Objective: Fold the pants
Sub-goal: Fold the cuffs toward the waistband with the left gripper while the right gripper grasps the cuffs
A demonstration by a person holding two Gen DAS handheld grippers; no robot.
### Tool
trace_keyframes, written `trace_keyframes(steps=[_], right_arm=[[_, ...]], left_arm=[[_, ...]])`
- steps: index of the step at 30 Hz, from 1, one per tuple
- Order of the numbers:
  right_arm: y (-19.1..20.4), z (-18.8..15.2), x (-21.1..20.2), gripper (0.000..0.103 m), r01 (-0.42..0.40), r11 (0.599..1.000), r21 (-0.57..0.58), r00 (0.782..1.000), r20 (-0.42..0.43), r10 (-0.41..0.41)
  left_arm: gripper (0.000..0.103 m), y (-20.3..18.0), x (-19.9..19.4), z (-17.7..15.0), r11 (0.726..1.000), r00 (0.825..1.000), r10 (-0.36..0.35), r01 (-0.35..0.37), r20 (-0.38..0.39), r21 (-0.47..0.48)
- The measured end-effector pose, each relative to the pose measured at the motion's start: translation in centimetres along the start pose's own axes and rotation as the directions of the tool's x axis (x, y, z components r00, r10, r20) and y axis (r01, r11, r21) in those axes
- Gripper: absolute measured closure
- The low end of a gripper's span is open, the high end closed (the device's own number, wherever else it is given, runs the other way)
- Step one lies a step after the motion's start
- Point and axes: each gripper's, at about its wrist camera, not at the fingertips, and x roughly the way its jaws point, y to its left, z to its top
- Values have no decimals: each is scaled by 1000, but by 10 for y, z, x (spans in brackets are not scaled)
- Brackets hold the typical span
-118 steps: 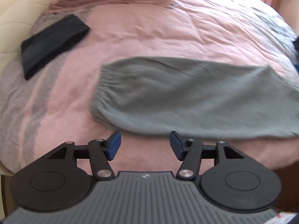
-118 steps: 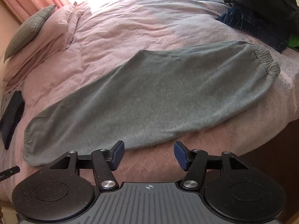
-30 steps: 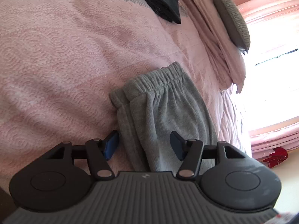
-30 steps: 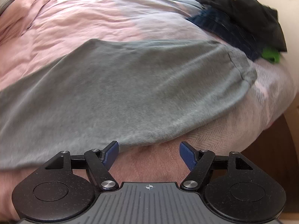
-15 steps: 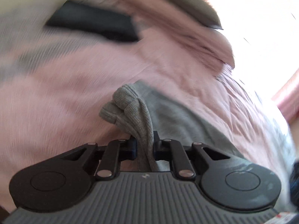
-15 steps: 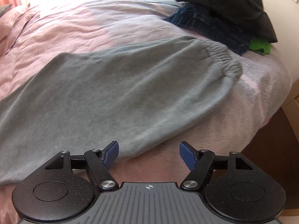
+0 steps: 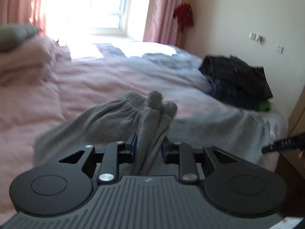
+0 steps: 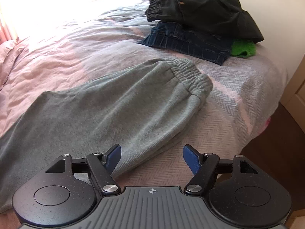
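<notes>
Left gripper (image 7: 147, 146) pinches the bunched cuffs of the grey pants (image 7: 152, 112), jaws easing apart, while right gripper (image 8: 152, 157) hovers spread wide over the bed (image 8: 238, 103).

Motion is blurring my whole left view: the pillows (image 7: 21, 57) and dark clothes (image 7: 236, 80) are smearing. The pants (image 7: 150, 126) are hiding my left pads' inner faces as those jaws are opening. In my right view, the pants (image 8: 95, 110) are running off the left edge.
</notes>
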Motion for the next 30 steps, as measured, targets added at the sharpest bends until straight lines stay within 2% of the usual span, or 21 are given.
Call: trace_keyframes(steps=[1,2,3,5,6,7,9,10,11,13,15,16,18,21,24,25,26,29,30], right_arm=[[0,0,1,34,-12,1000,1,1000,-5,12],[0,0,2,34,-25,1000,3,1000,-11,25],[0,1,3,34,-44,999,8,999,-14,44],[1,2,3,34,-103,994,21,995,-1,104],[2,2,2,34,-141,990,22,990,7,141],[4,3,3,34,-184,983,23,983,9,184],[13,3,9,34,-316,948,42,948,-18,317],[19,4,14,34,-392,918,62,918,-37,395],[27,5,22,34,-475,875,96,874,-61,482],[47,7,42,34,-599,782,171,769,-147,622],[68,5,65,34,-654,715,248,685,-206,698],[77,3,76,34,-667,693,275,652,-236,721],[92,-1,92,34,-665,688,291,637,-261,725],[104,3,106,34,-692,688,220,639,-258,725],[116,8,122,35,-737,652,178,590,-301,749],[118,8,127,40,-756,632,172,568,-308,763],[120,8,132,53,-769,617,168,549,-323,771],[124,9,145,66,-774,614,151,539,-350,766],[123,9,146,67,-783,606,140,533,-350,770]], left_arm=[[76,-11,23,-15,1000,994,-30,29,-105,-11],[76,-18,37,-28,999,984,-36,36,-174,-7],[77,-23,41,-39,1000,977,-27,27,-209,-4],[75,-20,33,-46,999,976,-35,28,-214,-32],[69,-14,24,-46,997,977,-51,38,-209,-64],[67,-7,14,-44,994,977,-66,48,-203,-94],[67,9,-9,-40,992,982,-54,31,-183,-126],[67,21,-21,-37,990,984,-30,6,-175,-139],[67,29,-29,-36,988,985,-2,-25,-173,-154],[68,55,-39,-34,972,981,58,-98,-185,-213],[68,74,-43,-36,951,976,93,-145,-194,-274],[68,82,-44,-37,942,976,97,-153,-194,-300],[68,93,-45,-42,928,979,100,-157,-179,-339],[68,101,-42,-53,921,985,86,-135,-148,-365],[68,105,-36,-64,925,989,79,-119,-125,-361],[68,106,-34,-67,925,990,78,-115,-115,-361],[68,106,-34,-70,926,992,78,-109,-99,-362],[68,106,-33,-76,931,996,80,-92,-49,-353],[68,106,-33,-78,933,996,82,-88,-32,-350]])
